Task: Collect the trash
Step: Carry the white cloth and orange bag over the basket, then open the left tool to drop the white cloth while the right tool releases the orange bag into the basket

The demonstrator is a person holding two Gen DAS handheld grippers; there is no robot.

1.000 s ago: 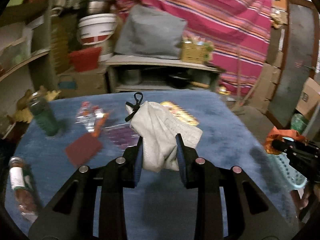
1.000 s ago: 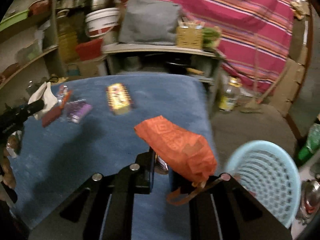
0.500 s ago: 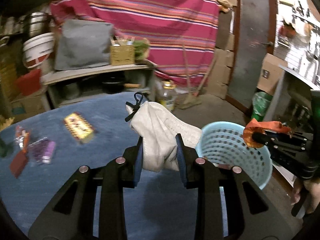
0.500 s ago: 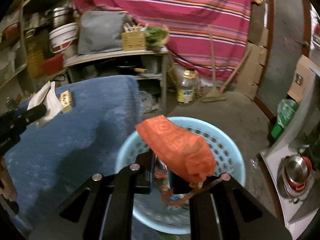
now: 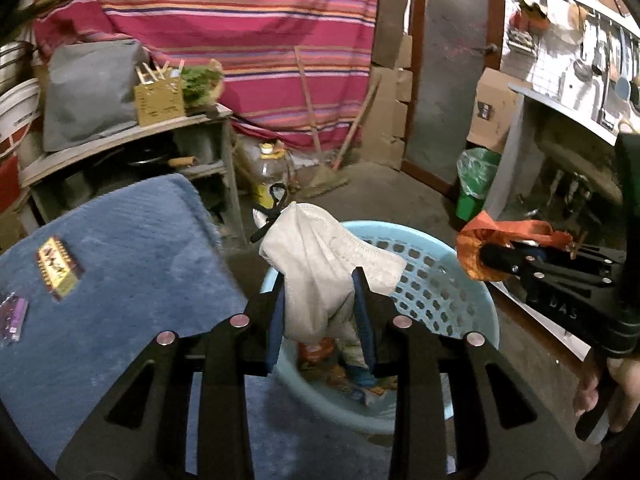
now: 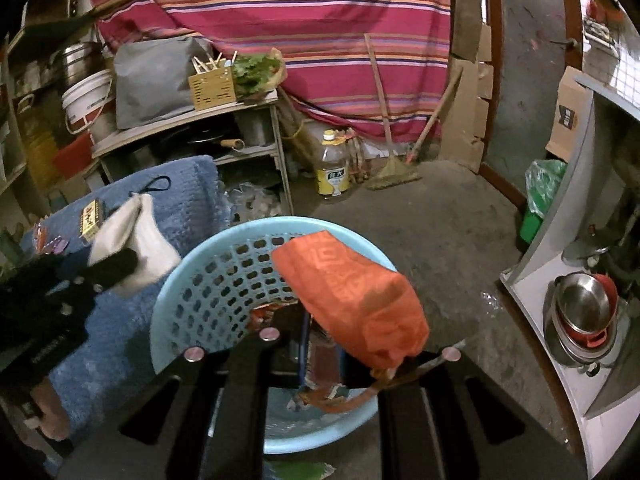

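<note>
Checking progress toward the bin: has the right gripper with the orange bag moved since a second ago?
Yes. The right gripper with the orange bag went from over the blue table to over the basket.

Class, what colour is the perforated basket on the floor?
Light blue basket, clearest in the right wrist view.

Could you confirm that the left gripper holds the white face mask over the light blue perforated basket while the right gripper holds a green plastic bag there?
Not quite: the bag in the right gripper is orange, not green, as the right wrist view shows. The orange plastic bag hangs over the light blue perforated basket. The rest stands: the left gripper holds the white face mask over that basket.
</note>
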